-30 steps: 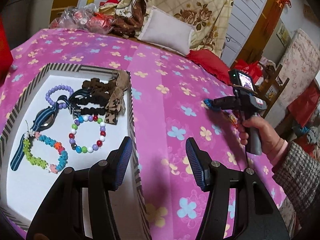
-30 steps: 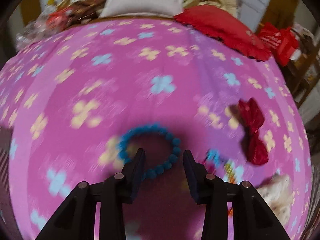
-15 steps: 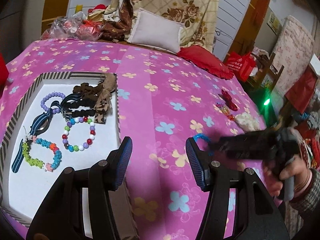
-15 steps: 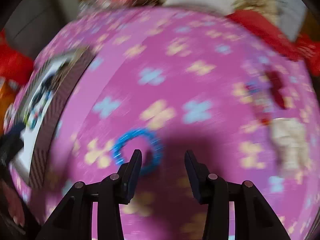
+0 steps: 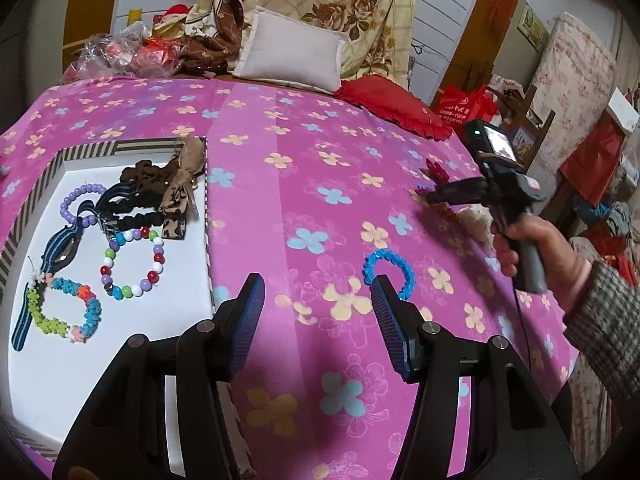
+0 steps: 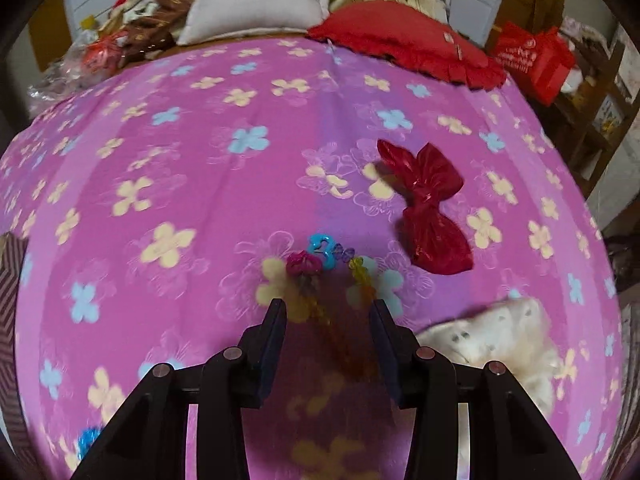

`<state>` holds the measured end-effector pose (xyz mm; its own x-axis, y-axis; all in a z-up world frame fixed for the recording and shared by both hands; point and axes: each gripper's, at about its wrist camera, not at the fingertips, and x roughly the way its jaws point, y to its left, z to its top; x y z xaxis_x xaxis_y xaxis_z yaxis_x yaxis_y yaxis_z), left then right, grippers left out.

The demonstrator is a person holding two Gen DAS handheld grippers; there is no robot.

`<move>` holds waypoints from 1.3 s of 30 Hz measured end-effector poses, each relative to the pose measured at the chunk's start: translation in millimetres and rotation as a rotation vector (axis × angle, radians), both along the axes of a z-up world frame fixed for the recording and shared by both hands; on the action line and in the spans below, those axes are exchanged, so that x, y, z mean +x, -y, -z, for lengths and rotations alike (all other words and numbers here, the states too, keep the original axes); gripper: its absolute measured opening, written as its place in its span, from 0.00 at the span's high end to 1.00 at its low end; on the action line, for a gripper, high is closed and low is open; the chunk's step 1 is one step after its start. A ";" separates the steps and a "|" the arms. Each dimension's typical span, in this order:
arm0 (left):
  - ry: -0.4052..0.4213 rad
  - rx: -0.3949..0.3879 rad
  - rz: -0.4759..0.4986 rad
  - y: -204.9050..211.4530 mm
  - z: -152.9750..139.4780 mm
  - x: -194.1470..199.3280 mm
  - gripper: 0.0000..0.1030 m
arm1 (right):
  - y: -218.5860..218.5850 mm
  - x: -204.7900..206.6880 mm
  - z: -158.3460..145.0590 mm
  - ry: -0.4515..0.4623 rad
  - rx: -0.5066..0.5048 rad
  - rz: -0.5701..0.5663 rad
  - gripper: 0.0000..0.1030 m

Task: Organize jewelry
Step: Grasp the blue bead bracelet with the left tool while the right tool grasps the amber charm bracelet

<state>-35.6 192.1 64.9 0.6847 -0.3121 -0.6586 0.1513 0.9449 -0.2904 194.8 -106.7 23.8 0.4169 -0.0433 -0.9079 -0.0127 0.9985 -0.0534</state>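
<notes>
Landmark: the tray, striped rim and white floor, on the pink cloth.
In the tray: several bead bracelets and dark hair ties already lie there, among them a multicolour bead bracelet.
Blue bracelet: flat on the cloth, well right of the tray, nothing gripping it; the left wrist view shows it just past the left gripper's right finger.
Left gripper: jaws apart and empty, hanging over the cloth just right of the tray's right rim.
Right gripper: far from the tray, on the right of the cloth; its jaws have just been closing a little but stand apart, with nothing pressed between the pads.
Charm string: pink, blue and yellow beads on the cloth, its tail running in between the right jaws; I cannot tell whether the pads touch it.
Nearby: a red bow beyond and to the right of the string, farther from the tray; a white fluffy piece just beside the right finger.
Step in hand: likely the right gripper lining up on the charm string for a pick.
Next move: probably lower, centre the thin string between the pads, close fully, then carry it left across to the tray; the blue bracelet, bow and fluffy piece remain.
</notes>
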 end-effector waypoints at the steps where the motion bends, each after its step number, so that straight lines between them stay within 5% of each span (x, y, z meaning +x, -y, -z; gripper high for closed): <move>1: -0.004 -0.001 0.000 -0.4 1.0 0.7 0.46 | 0.2 2.1 4.1 -0.011 0.009 -0.003 0.70; 5: -0.020 -0.011 -0.005 -2.0 3.8 3.5 0.46 | -2.4 -5.2 6.2 -0.023 0.056 -0.021 0.90; 15: -0.031 0.005 -0.017 6.3 1.6 -3.4 0.46 | -12.8 -148.1 3.1 -0.085 0.097 -0.186 0.91; 19: -0.094 -0.014 -0.025 15.6 4.5 3.0 0.46 | -10.5 -194.8 2.8 -0.025 0.051 -0.211 0.91; 24: -0.184 0.010 0.013 41.2 13.8 34.1 0.46 | 5.1 -202.1 4.1 0.034 0.107 -0.170 0.68; 26: -0.236 0.027 0.028 53.0 24.7 50.6 0.46 | 7.7 -201.2 4.2 0.052 0.135 -0.161 0.66; 30: -0.295 0.076 0.057 76.5 43.7 79.6 0.47 | 2.4 -203.3 4.3 0.088 0.118 -0.174 0.66; 37: -0.261 0.145 0.079 99.9 48.4 94.0 0.47 | -3.3 -205.3 6.0 0.125 0.097 -0.201 0.71; 38: -0.252 0.162 0.079 102.7 48.6 93.9 0.49 | -4.7 -205.5 5.8 0.126 0.101 -0.207 0.80; 39: -0.233 0.210 0.078 108.6 49.5 91.6 0.68 | -7.0 -206.0 5.4 0.126 0.102 -0.210 0.86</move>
<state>56.0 83.4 15.5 0.4868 -0.1987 -0.8506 0.1781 0.9759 -0.1261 -11.2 -99.6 18.3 0.5172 0.1452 -0.8434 -0.2201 0.9749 0.0328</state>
